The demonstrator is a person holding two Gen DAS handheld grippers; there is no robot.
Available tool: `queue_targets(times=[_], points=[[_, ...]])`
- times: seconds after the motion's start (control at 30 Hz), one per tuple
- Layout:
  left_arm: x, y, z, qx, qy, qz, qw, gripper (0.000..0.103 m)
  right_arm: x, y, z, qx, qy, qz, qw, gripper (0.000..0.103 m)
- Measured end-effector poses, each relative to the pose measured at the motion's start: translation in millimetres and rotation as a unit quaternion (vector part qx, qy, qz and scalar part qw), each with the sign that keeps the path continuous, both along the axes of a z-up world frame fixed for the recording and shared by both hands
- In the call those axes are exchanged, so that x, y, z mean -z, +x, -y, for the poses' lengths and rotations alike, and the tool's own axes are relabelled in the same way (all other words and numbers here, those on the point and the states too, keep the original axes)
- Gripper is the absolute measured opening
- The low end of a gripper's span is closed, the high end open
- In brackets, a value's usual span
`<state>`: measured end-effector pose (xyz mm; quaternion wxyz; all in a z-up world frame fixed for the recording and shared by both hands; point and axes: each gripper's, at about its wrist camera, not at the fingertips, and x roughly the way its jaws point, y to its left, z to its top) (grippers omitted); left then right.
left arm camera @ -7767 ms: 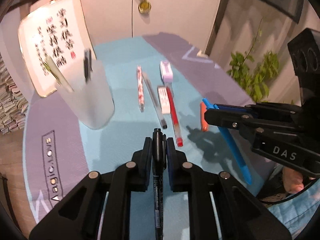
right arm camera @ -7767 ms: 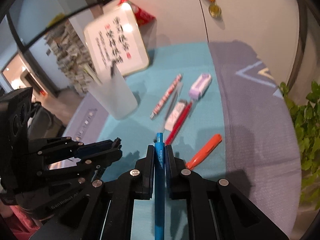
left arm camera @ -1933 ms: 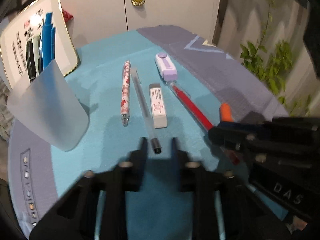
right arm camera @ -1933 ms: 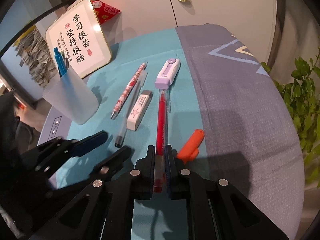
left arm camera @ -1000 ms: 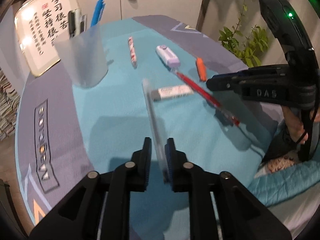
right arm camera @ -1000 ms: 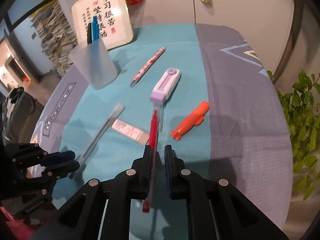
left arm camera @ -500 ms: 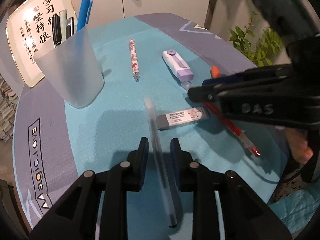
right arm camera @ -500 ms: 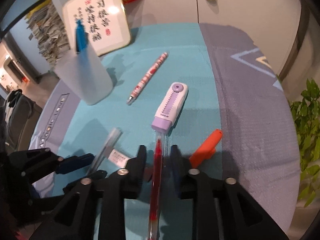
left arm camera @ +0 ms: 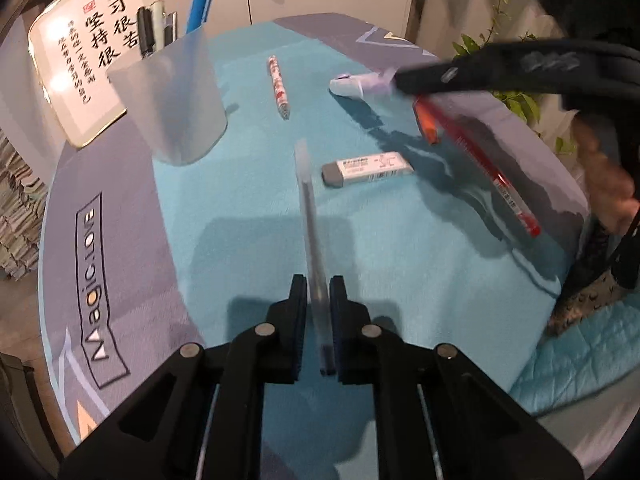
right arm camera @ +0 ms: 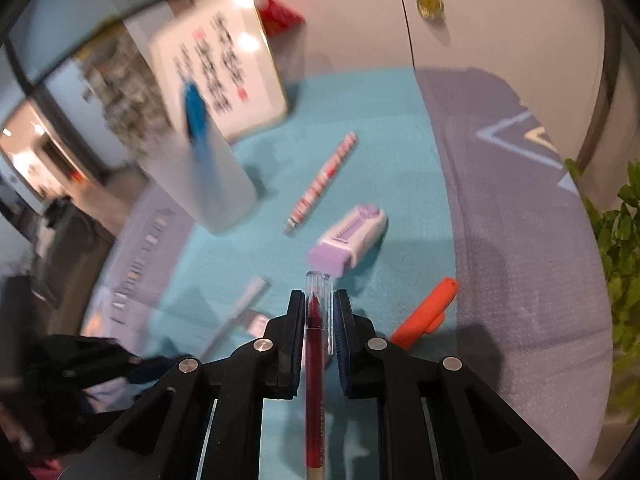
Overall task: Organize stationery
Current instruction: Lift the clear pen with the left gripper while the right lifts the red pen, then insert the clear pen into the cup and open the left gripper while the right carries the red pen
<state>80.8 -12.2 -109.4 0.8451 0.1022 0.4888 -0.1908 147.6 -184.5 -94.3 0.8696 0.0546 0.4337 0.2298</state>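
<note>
1. A clear gel pen (left arm camera: pixel 310 216) is seen between the fingers of the left gripper (left arm camera: pixel 318 300); the jaws are narrowly apart, and whether the pen is pinched cannot be told because of blur.
2. A red gel pen (right arm camera: pixel 316 344) is seen between the jaws of the right gripper (right arm camera: pixel 319 308), its clear cap pointing to the far side. Only the left finger seems to touch it, and a small gap is seen on the right.
3. The frosted pen cup (left arm camera: pixel 172 104) is placed at the far left of the teal mat (left arm camera: pixel 240 208), and a blue pen (left arm camera: pixel 199 4) and dark pens are held in it.
4. An eraser (left arm camera: pixel 366 168), a patterned pen (left arm camera: pixel 278 86), a purple correction tape (right arm camera: pixel 350 240) and an orange marker (right arm camera: pixel 426 312) are lying on the mat.
</note>
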Motion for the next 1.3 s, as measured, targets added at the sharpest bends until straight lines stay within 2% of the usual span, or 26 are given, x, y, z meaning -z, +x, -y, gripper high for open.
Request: queue_targets(times=[0.1, 0.17, 0.23, 0.27, 0.4, 0.5, 0.57, 0.63, 0.77, 0.97, 1.13, 1.3], points=[[-3.1, 8.3, -1.5, -0.017, 0.001, 0.011, 0.9998, 0.012, -10.2, -8.1, 7.8, 0.013, -0.001, 0.023, 1.000, 0.015], [-7.4, 21.1, -0.8, -0.026, -0.015, 0.013, 0.9995, 0.016, -7.8, -8.4, 8.7, 0.020, -0.006, 0.019, 1.000, 0.015], [-10.5, 33.4, 1.9, -0.037, -0.018, 0.019, 0.9990, 0.029, -3.6, -8.6, 6.9, 0.019, -0.004, 0.008, 1.000, 0.015], [-12.2, 41.6, 5.1, -0.042, -0.013, 0.027, 0.9987, 0.030, -1.8, -8.1, 8.6, 0.018, -0.004, 0.006, 1.000, 0.015], [-11.2, 69.6, 24.3, -0.030, 0.005, 0.025, 0.9992, 0.030, -0.8, -9.8, 8.5, 0.015, -0.001, 0.006, 1.000, 0.015], [-4.2, 82.6, 38.9, -0.025, 0.044, 0.023, 0.9984, 0.030, -1.1, -11.2, 10.1, 0.016, 0.000, 0.008, 1.000, 0.015], [0.6, 89.4, 42.7, -0.021, 0.049, 0.010, 0.9985, 0.022, -1.3, -12.4, 11.7, 0.017, 0.003, 0.009, 1.000, 0.015], [0.8, 89.1, 44.4, -0.012, 0.040, 0.006, 0.9991, 0.008, -0.8, -12.8, 12.1, 0.017, 0.004, 0.009, 1.000, 0.015], [-3.1, 80.1, 44.5, -0.011, 0.031, 0.009, 0.9994, 0.007, -0.4, -12.9, 11.7, 0.017, 0.003, 0.007, 1.000, 0.015], [-40.8, 57.7, 19.0, -0.035, -0.020, 0.046, 0.9981, 0.007, -8.3, -17.3, 6.3, 0.016, 0.000, 0.022, 1.000, 0.015], [-75.3, 42.5, -5.9, -0.061, -0.054, 0.092, 0.9924, 0.007, -20.9, -25.7, -2.3, 0.015, -0.002, 0.042, 0.999, 0.015], [-98.4, 28.7, -26.4, -0.087, -0.075, 0.128, 0.9850, 0.007, -46.7, -34.5, -16.7, 0.011, -0.007, 0.084, 0.996, 0.015]])
